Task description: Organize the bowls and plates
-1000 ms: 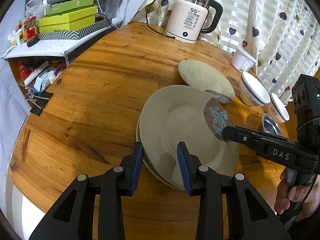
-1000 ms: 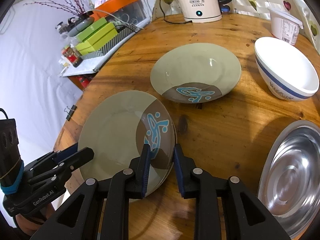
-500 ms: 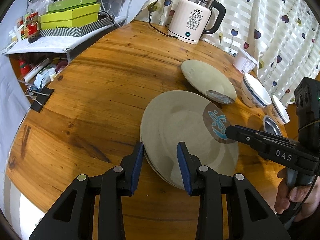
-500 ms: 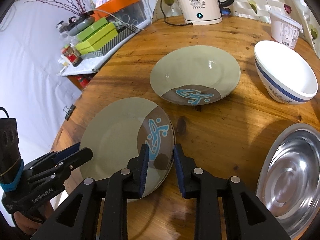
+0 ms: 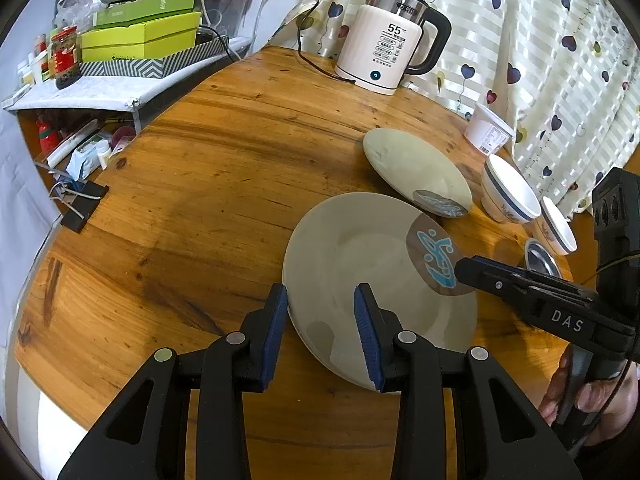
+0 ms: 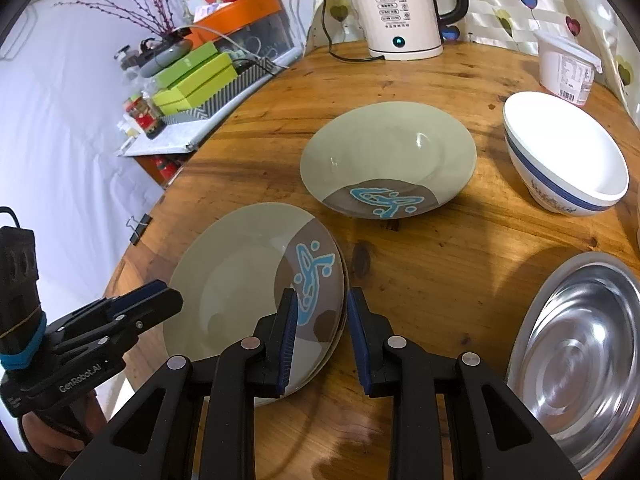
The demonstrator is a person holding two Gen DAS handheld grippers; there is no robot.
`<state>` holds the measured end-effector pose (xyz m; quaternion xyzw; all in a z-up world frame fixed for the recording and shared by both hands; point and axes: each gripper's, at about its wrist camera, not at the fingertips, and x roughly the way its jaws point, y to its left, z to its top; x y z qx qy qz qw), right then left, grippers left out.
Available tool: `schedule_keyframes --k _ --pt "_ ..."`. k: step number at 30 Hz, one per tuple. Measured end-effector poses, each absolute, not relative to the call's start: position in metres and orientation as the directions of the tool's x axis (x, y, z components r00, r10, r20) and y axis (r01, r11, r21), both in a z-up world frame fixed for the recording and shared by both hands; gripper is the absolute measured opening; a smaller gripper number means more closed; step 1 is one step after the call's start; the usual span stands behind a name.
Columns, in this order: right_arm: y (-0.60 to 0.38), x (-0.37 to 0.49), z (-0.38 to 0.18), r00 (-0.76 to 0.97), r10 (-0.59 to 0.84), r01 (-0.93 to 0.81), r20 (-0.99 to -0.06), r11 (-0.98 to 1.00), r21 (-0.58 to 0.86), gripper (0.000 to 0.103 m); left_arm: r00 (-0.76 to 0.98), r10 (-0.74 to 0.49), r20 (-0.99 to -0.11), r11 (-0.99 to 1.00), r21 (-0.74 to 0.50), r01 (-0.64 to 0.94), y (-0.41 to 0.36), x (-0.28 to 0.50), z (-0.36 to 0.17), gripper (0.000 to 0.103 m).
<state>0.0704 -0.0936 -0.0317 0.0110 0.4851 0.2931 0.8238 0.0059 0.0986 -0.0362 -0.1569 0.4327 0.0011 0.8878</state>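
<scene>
Angling down, both tools part-open, left tool (image 5: 321, 322) and right tool (image 6: 322, 334) straddling stacked plates (image 5: 372, 276)

bare wooden table (image 5: 208, 184) left of stacked plates (image 5: 360, 256), deep plate (image 6: 388, 160), white bowl (image 6: 568, 160), steel bowl (image 6: 580, 360) crowding right

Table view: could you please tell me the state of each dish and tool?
Plate stack, lying flat, nearly aligned.
Deep plate, upright, empty, unstacked.
White bowl, upright, empty.
Steel bowl, upright, empty.
Kettle, display lit.
Left tool, open, straddling the stack's rim.
Right tool, open, straddling the stack's rim.
</scene>
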Motion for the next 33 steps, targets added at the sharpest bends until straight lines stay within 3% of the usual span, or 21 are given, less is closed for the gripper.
schedule_keyframes --k 11,16,33 --pt "-0.103 0.067 -0.021 0.377 0.499 -0.461 -0.78 0.832 0.309 0.026 0.64 -0.129 -0.757 0.953 -0.274 -0.132 0.099 0.008 -0.029 0.036" --pt "-0.112 0.065 -0.011 0.402 0.501 -0.448 -0.767 0.837 0.312 0.043 0.646 -0.145 -0.749 0.953 -0.282 -0.112 0.099 0.012 -0.023 0.036" --pt "-0.128 0.07 -0.002 0.428 0.491 -0.412 -0.759 0.853 0.32 0.046 0.652 -0.183 -0.736 0.956 -0.288 -0.056 0.087 0.027 -0.015 0.043"
